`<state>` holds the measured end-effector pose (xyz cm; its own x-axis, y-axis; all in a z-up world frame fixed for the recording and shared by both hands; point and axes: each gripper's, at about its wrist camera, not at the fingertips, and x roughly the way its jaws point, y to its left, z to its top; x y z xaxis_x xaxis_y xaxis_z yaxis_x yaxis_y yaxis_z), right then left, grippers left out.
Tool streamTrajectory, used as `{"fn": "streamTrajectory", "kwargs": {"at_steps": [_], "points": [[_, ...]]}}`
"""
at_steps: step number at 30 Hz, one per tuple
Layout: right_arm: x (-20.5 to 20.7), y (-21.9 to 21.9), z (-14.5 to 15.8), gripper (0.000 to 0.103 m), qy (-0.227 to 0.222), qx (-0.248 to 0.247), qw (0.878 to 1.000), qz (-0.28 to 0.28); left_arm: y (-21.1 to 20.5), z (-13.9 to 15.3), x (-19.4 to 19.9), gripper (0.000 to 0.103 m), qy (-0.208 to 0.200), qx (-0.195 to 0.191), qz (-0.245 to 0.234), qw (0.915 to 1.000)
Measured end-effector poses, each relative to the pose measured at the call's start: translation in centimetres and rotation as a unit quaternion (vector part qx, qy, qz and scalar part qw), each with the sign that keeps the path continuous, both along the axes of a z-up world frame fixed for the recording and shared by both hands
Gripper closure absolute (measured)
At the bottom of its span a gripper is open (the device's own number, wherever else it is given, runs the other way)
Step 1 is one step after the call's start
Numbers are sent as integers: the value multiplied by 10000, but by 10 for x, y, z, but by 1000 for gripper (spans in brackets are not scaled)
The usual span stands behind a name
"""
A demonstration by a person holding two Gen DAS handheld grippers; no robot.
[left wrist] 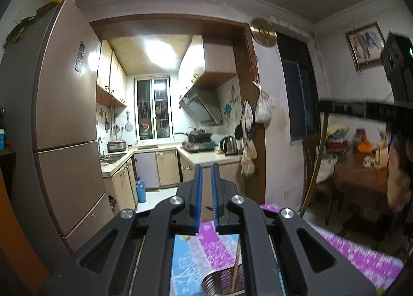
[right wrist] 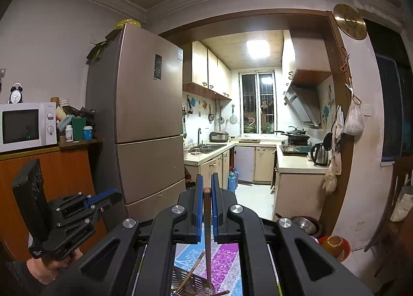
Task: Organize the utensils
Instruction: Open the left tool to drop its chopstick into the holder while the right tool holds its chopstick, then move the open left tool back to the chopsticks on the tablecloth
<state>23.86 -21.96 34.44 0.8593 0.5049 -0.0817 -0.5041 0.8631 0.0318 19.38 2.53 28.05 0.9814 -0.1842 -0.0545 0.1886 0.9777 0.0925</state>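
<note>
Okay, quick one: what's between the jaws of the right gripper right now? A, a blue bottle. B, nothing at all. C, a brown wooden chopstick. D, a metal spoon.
C: in the right wrist view the right gripper is shut on a brown wooden chopstick, which runs upright between the blue pads down toward the slotted metal holder below.

Open air lies ahead at frame centre toward the kitchen doorway. The refrigerator blocks the left, the door-frame wall the right; a slotted holder stands low on the tabletop.
</note>
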Motion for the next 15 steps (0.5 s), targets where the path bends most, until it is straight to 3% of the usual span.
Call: {"fn": "streamTrajectory", "kwargs": {"at_steps": [5, 8, 9, 12, 14, 15], "points": [[-13, -8, -8, 96, 9, 36, 10000, 47, 4, -31, -4, 97, 860, 675, -177, 9938], [-26, -15, -19, 96, 28, 62, 9999, 110, 3, -75, -17, 97, 1721, 1171, -313, 9776], [-30, -17, -23, 96, 45, 47, 9999, 125, 2, -89, -19, 92, 2013, 1279, -423, 9702], [-40, -24, -40, 96, 166, -7, 9997, 183, -8, -152, -24, 61, 3165, 1873, -922, 9253], [-45, -28, -53, 96, 244, -70, 9995, 200, -13, -193, -21, 58, 3840, 2178, -1173, 8896], [-47, -30, -59, 96, 283, -95, 9993, 210, -11, -204, -19, 57, 3975, 2230, -1192, 8821]]}}
